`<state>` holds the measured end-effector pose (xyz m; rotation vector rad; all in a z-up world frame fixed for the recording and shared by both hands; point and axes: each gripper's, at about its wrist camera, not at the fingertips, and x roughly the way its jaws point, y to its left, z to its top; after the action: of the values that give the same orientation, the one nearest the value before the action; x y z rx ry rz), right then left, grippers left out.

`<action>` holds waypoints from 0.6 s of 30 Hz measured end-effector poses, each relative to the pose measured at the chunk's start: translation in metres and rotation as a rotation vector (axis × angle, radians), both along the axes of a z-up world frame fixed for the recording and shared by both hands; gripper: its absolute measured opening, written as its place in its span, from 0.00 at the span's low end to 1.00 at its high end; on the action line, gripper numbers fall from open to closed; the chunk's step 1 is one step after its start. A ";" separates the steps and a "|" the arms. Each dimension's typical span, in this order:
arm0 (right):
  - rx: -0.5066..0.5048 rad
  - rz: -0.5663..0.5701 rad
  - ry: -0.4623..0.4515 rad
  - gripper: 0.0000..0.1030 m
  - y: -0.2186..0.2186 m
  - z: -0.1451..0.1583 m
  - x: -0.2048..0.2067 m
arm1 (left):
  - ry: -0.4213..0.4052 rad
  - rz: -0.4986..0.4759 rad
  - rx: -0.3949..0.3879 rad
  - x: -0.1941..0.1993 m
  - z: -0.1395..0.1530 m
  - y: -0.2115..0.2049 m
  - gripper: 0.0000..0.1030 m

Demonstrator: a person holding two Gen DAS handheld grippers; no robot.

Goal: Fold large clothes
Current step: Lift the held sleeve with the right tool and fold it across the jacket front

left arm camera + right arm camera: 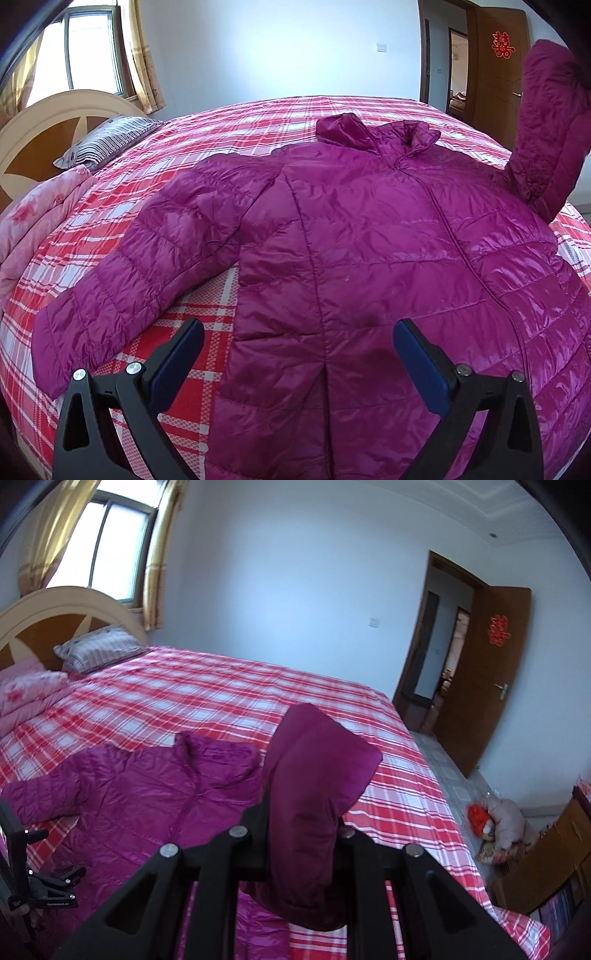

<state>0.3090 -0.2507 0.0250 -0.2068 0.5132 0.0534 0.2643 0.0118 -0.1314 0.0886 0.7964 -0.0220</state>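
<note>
Left wrist view: the magenta quilted puffer jacket [369, 240] lies front-up on the bed with the red-and-white plaid sheet [229, 125], collar toward the far edge, hem right under the camera. One sleeve [140, 266] stretches flat toward the headboard side. The left tool [299, 343] hangs just above the hem, jaws spread wide, blue pads [417, 354] bare, nothing between them, touching nothing I can make out. Over at the door-side edge of the bed the other sleeve [543, 147] stands lifted, clear of the sheet, its end running up out of frame.

Right wrist view: there's that lifted sleeve [314, 794], clamped in the right tool [304, 812]. The jaws are nearly closed, pinching the fabric, and the cuff end droops down over the fingers toward the camera. The jacket body [147, 805] lies flat below and toward the headboard side, zipper up, collar toward the far edge. The left tool [55, 882] peeks in at the near edge of the bed, beside the hem. At the head of the bed sit a striped pillow [99, 651] and a folded pink floral quilt [26, 698], both well apart from the jacket.
</note>
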 end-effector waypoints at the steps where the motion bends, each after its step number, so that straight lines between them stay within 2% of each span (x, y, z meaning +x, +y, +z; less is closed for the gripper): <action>1: -0.011 0.023 0.021 0.17 0.010 -0.008 0.005 | 0.000 0.002 -0.001 0.000 0.000 0.002 0.99; 5: -0.032 0.085 0.072 0.17 0.041 -0.027 0.015 | -0.001 0.024 -0.007 0.002 0.001 0.011 0.99; 10: -0.008 0.157 0.141 0.17 0.082 -0.064 0.031 | 0.001 0.046 0.000 0.006 0.001 0.023 0.99; 18: 0.036 0.211 0.231 0.17 0.118 -0.109 0.047 | 0.017 0.084 -0.002 0.014 -0.003 0.043 0.99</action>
<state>0.3561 -0.1331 -0.0838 -0.2198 0.7185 0.2948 0.2779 0.0543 -0.1345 0.0528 0.8166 0.0560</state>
